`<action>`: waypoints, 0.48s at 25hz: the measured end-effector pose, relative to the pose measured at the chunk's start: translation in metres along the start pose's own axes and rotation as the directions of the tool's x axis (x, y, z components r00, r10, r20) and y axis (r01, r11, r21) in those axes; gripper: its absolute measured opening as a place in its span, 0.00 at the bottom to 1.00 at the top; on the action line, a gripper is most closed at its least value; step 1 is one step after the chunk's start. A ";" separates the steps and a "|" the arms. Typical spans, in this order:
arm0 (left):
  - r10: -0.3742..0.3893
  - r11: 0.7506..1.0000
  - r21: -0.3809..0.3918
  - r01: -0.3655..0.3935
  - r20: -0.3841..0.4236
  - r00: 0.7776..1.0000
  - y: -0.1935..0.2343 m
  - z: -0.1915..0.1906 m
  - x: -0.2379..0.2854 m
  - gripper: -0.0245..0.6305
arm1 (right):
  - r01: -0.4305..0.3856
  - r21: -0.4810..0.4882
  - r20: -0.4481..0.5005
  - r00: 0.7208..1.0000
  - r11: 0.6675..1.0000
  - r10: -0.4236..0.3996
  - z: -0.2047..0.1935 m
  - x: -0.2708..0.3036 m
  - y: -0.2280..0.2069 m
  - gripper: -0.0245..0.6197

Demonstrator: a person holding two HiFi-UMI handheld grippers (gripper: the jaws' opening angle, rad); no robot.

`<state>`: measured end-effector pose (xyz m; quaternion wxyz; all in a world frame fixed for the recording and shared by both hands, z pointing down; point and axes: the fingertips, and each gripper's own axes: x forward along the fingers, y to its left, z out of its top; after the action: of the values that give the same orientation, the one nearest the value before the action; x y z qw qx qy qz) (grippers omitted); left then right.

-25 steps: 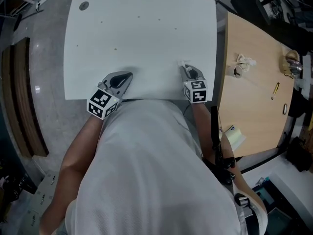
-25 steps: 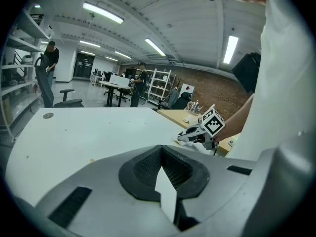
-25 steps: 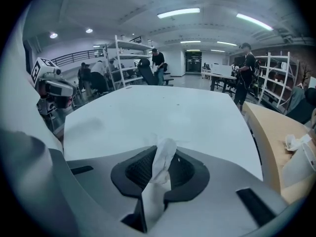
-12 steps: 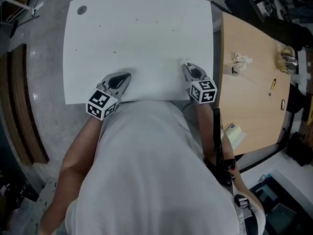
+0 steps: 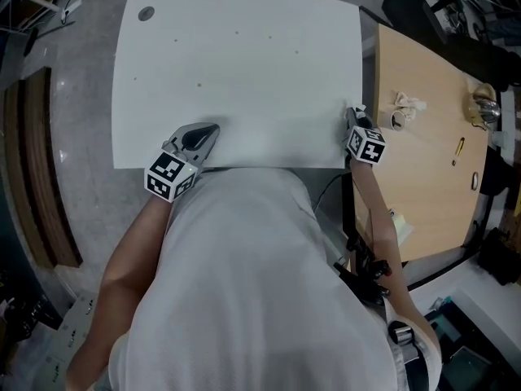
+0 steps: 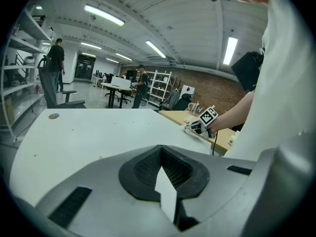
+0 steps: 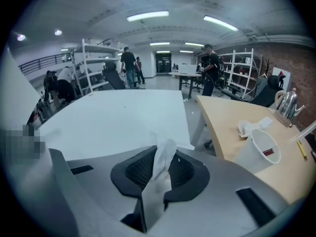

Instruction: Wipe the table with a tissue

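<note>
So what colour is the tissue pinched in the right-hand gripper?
White. The tissue shows best in the right gripper view.

— What is the person wearing?
— A pale shirt (image 5: pixel 244 283) with a fine woven texture; the arms are bare below it.
— And the tools?
— The left gripper (image 5: pixel 213 129) and right gripper (image 5: pixel 351 114) have smooth grey shells, black ribbed lining (image 6: pixel 145 168) round the jaws and dark slots (image 6: pixel 70 207) in the casing.
— Any markings?
— Each carries a white cube of black square markers: left cube (image 5: pixel 171 173), right cube (image 5: pixel 366 145). A thin black cable (image 6: pixel 213 143) hangs from the right one.
</note>
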<state>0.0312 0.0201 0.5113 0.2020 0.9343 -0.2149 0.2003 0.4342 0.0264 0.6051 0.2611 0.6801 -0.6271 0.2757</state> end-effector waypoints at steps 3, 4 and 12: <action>0.018 1.000 -0.006 -0.017 0.005 1.000 0.004 0.000 -0.005 0.04 | -0.007 -0.053 -0.011 1.000 0.999 0.007 -0.005 0.005 0.014 0.13; 0.021 1.000 -0.010 -0.021 0.008 1.000 0.005 0.000 -0.005 0.04 | -0.026 -0.077 -0.002 1.000 0.997 0.026 -0.005 0.005 0.024 0.13; -0.021 1.000 -0.014 0.021 0.010 1.000 -0.001 -0.003 -0.002 0.04 | -0.226 -0.270 -0.017 0.973 0.936 0.230 -0.013 -0.006 0.119 0.13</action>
<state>0.0291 0.0224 0.5123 0.2094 0.9361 -0.2076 0.1921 0.3144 0.0306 0.6115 0.3130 0.5630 -0.7352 0.2109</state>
